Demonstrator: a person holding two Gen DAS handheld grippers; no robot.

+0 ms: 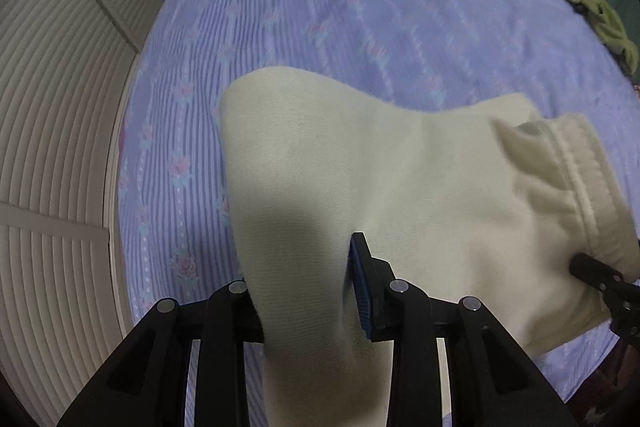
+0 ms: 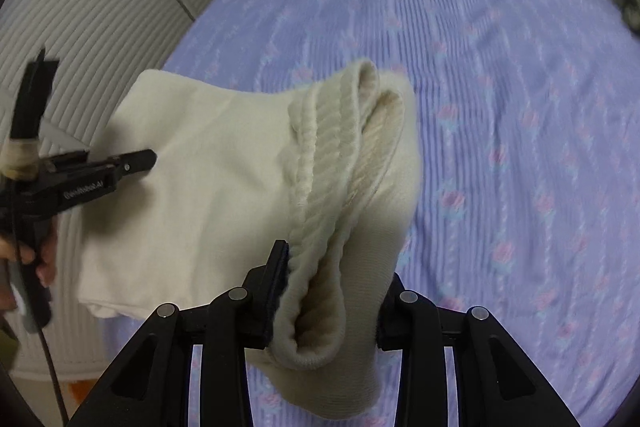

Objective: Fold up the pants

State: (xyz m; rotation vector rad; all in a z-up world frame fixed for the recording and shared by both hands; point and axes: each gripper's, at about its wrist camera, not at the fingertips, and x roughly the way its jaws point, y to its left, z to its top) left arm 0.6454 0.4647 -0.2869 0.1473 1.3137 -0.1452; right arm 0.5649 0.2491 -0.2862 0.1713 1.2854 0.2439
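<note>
The cream pants (image 1: 360, 167) hang slack in the air above the bed (image 1: 320, 7), stretched between the two claws; the cloth looks like a soft, fleecy knit, light and limp, so it should drape and sag wherever it is not held, and it is unlikely to slip from rubber pads. The left claw (image 1: 308, 291) is closed down onto a plain fold of the fabric, its jaws drawn in with cloth bunched between them, while the right claw (image 2: 332, 307) pinches the thick ribbed waistband (image 2: 336, 155), jaws likewise narrowed on it. The waistband, bulky and stitched, seems the firmest place to hold; a hem or side seam would likely serve the other claw best. Below, the lilac flowered bedspread offers broad open room far and to the right for laying the garment down. The ribbed wardrobe doors (image 1: 60, 107) close in the left edge, and an olive garment (image 1: 600, 19) lies at the far right
</note>
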